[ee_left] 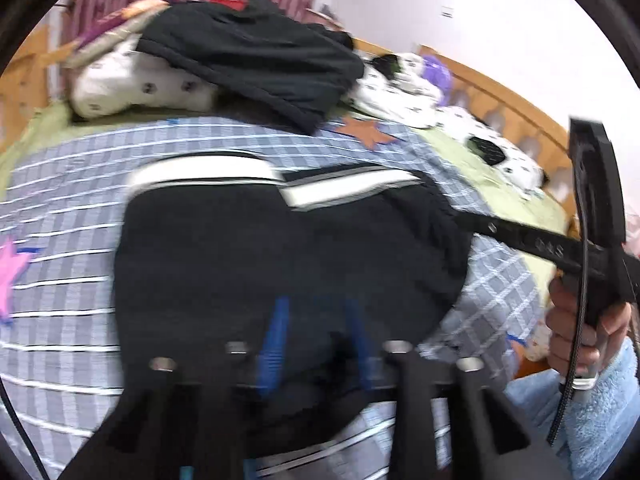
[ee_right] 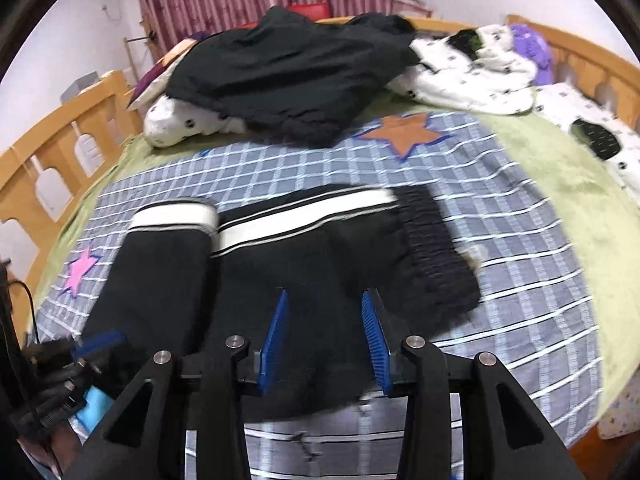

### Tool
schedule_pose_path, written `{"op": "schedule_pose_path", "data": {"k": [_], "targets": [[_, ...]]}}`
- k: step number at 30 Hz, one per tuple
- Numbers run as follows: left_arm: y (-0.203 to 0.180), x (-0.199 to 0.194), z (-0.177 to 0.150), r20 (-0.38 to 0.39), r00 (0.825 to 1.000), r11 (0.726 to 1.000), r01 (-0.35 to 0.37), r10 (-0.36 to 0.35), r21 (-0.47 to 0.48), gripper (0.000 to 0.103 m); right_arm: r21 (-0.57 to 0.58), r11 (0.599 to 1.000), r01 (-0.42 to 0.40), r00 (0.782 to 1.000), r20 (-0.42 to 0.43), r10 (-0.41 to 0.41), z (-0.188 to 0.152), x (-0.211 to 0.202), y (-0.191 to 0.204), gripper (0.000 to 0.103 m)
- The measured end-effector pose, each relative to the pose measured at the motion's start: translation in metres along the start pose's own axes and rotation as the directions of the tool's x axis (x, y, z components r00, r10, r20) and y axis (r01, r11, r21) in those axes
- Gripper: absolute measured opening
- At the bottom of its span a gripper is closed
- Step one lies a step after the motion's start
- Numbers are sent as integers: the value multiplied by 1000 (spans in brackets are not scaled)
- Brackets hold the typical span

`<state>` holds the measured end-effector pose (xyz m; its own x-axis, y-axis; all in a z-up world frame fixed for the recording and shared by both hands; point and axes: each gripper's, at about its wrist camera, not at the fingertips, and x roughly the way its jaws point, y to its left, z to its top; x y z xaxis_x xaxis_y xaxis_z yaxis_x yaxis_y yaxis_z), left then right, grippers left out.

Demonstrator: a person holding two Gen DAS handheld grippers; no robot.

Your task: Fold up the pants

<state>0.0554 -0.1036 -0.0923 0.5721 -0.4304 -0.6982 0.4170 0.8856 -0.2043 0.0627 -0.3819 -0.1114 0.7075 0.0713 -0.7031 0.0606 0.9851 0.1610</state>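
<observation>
Jaws released on both: right gripper [ee_right: 326,336] and left gripper [ee_left: 316,340] hover over black pants [ee_right: 280,264], folded mid-bed; checked blanket [ee_right: 520,264] lies bare toward three o'clock.

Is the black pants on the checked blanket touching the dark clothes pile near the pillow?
Apart. In the right wrist view, a strip of checked blanket shows plainly between the pants and the dark clothes pile.

pants [ee_right: 280,264] on blanket [ee_right: 520,280] | clothes pile [ee_right: 288,76] behind | both on bed [ee_right: 568,184]
</observation>
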Motion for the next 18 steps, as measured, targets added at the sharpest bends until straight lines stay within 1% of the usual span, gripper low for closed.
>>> {"op": "schedule_pose_path", "data": {"k": [2,3,4,5,6,8,9,10,11,12,13,14,15,18], "targets": [[19,-7,-2,0,998,998,-59,59,-21,40,-5,998,-63,998,-29,63,-4,9,15,39],[28,-9,-4,-11,997,996,-80,79,-38,43,-8,997,-81,996,-38,81,-5,12,20,39],[40,-12,-10,-28,995,993,-97,95,-60,45,-15,994,-108,993,-49,107,-8,15,27,42],[52,-17,-16,-36,994,991,-103,100,-81,51,-15,990,-141,988,-65,140,-11,21,35,45],[60,-20,-22,-36,994,990,-105,102,-95,58,-13,988,-157,985,-73,155,-13,23,39,45],[77,-28,-38,-23,996,987,-94,92,-132,66,18,978,-208,972,-109,209,-19,36,47,45],[82,-30,-45,-15,996,985,-84,83,-149,68,35,974,-225,966,-126,227,-22,42,50,45],[86,-30,-52,-8,998,983,-65,65,-170,68,51,970,-239,959,-142,244,-25,49,53,45],[87,-28,-56,-7,999,982,-40,39,-186,72,64,966,-249,954,-152,256,-27,54,55,45],[88,-25,-62,-17,1000,981,-9,5,-196,73,79,962,-261,948,-165,271,-29,60,57,45],[87,-21,-66,-32,999,981,10,-17,-194,73,90,959,-268,945,-171,280,-30,64,58,45],[85,-16,-71,-56,998,983,21,-32,-183,73,114,952,-284,936,-183,301,-32,71,60,45],[82,-11,-76,-81,996,986,20,-34,-165,73,132,946,-295,928,-194,317,-33,77,62,45],[73,5,-87,-123,992,992,-8,-8,-128,73,187,925,-331,903,-220,368,-35,93,68,45]]}}
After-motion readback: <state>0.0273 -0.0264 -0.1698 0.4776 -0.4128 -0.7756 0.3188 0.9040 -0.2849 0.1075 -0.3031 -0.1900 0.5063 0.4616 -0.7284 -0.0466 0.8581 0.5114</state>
